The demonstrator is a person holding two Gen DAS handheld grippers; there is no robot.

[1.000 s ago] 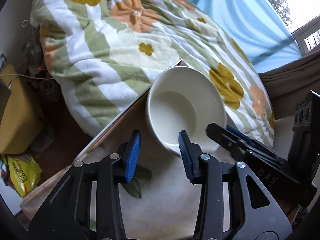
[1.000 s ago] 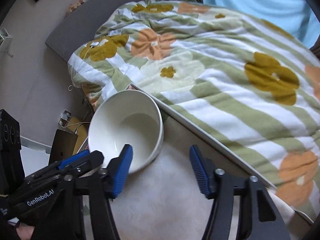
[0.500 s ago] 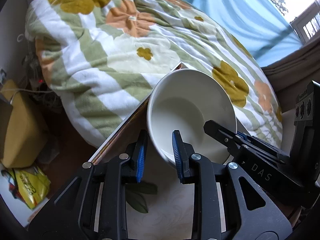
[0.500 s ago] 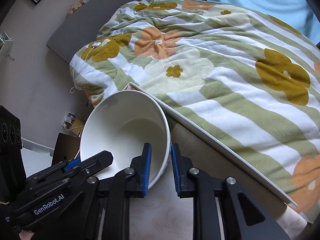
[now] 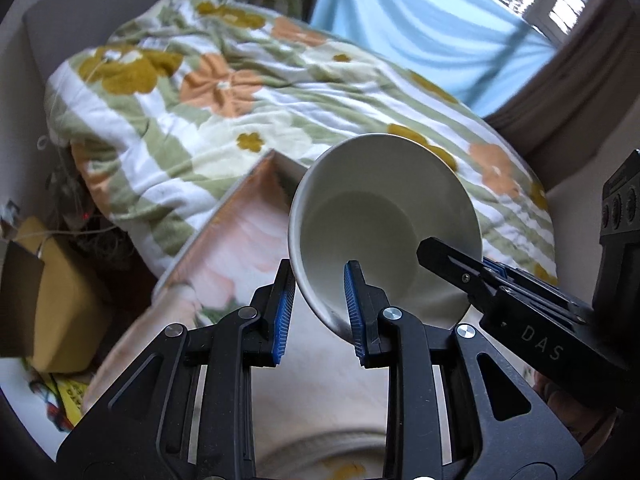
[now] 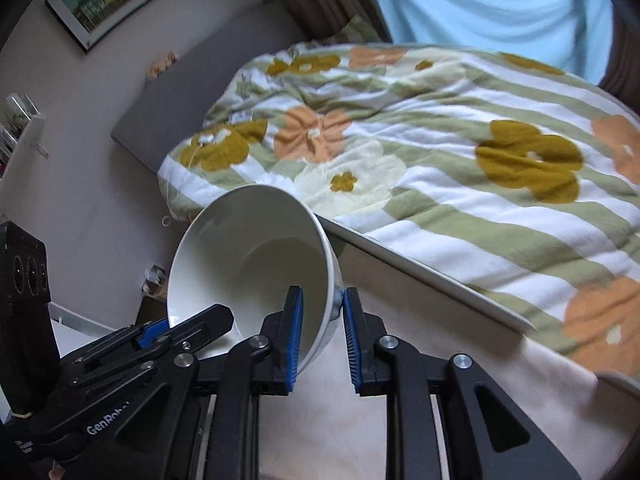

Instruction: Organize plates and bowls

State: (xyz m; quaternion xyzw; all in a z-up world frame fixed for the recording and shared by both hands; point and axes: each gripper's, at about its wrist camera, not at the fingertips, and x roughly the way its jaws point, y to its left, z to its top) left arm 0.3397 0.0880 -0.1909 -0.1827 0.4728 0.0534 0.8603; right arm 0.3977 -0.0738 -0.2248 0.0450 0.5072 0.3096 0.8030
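Note:
A white bowl (image 5: 384, 224) hangs tilted above the table (image 5: 320, 380), its opening turned toward the cameras. My left gripper (image 5: 319, 280) is shut on the bowl's near left rim, one blue pad inside and one outside. In the same view the right gripper (image 5: 480, 272) comes in from the right onto the opposite rim. In the right wrist view my right gripper (image 6: 322, 300) is shut on the right wall of the bowl (image 6: 256, 264). The left gripper (image 6: 184, 328) holds the lower left rim there.
A bed with a green, orange and yellow flower blanket (image 5: 240, 92) borders the table's far edge (image 6: 440, 276). A yellow box (image 5: 60, 300) and cables lie on the floor at the left. A pale round rim (image 5: 320, 444) shows at the bottom edge.
Both grippers went from open beside the bowl to shut on its rim. The bowl has come up off the table and tilted, and both hands have risen.

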